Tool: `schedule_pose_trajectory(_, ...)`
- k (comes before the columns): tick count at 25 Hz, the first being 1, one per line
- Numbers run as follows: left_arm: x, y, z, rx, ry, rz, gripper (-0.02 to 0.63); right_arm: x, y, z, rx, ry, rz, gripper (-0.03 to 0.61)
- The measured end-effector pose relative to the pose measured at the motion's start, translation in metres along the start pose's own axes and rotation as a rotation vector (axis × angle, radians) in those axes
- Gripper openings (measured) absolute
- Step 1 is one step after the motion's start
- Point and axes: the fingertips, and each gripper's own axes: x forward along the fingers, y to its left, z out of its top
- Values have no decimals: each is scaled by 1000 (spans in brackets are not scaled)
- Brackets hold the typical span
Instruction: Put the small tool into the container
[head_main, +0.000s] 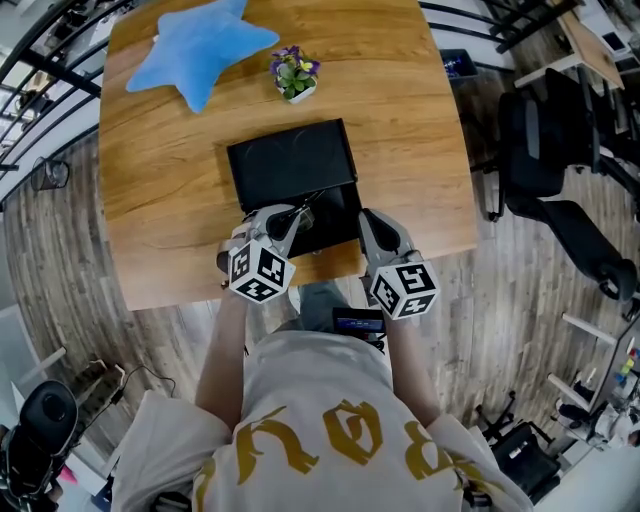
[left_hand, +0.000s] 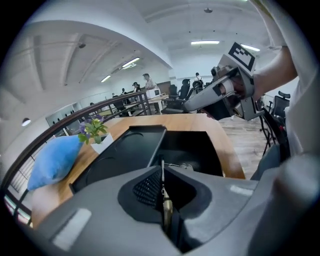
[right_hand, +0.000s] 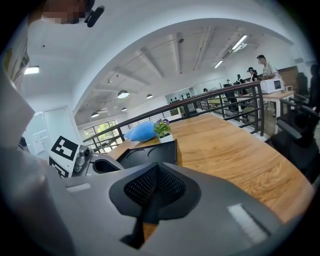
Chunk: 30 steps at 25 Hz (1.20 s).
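Note:
A black container (head_main: 338, 212) lies open on the wooden table, its lid (head_main: 290, 160) folded back flat behind it. My left gripper (head_main: 298, 216) hovers over the container's near left edge, shut on a small thin tool (left_hand: 163, 192), a metal shaft with a brassy handle standing upright between the jaws (left_hand: 162, 175). A small metallic item (left_hand: 183, 166) lies inside the container (left_hand: 192, 150). My right gripper (head_main: 368, 224) is held at the container's near right corner. In the right gripper view its jaws (right_hand: 156, 180) are shut with nothing between them.
A blue star-shaped pillow (head_main: 200, 48) and a small potted plant (head_main: 295, 75) sit at the far side of the table (head_main: 400, 120). The table's near edge runs just below both grippers. Office chairs (head_main: 555, 160) stand to the right on the floor.

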Motion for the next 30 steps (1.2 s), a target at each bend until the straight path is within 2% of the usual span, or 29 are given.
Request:
schedule_pose_trajectory(3,1,3,-3,12,15,-2,15,2,-1,0,4,0,0,23)
schedule_pose_trajectory(7,3,-9,-7,44,50,-95,29,3,-2,-1,9,3,-2,23)
schedule_pose_trajectory(11,4,-18,-8,22,63,-149,44,1,-2,-3,12,4,-1,23)
schedule_pose_trajectory(15,9,-28,-11,52,114,-214,61,-2,-3,-5,15,9,-3,23)
schedule_pose_trajectory(19,16,-29,-18,88,201,-194,79,-1,-1,-2,11,4,7,23)
schedule_pose_trajectory(23,18,-34,-20,20,229,-227,102,-7,5,7,3,-13,16,23)
schedule_pose_trajectory(26,17,-40,-20,-25,249,-287,218,-10,11,13,-10,-22,22,23)
schedule_pose_trajectory(27,15,-41,-19,-45,251,-302,225,-12,13,14,-13,-23,23,23)
schedule_pose_trajectory(30,8,-41,-9,-171,195,-324,233,-22,20,15,-15,-27,27,23)
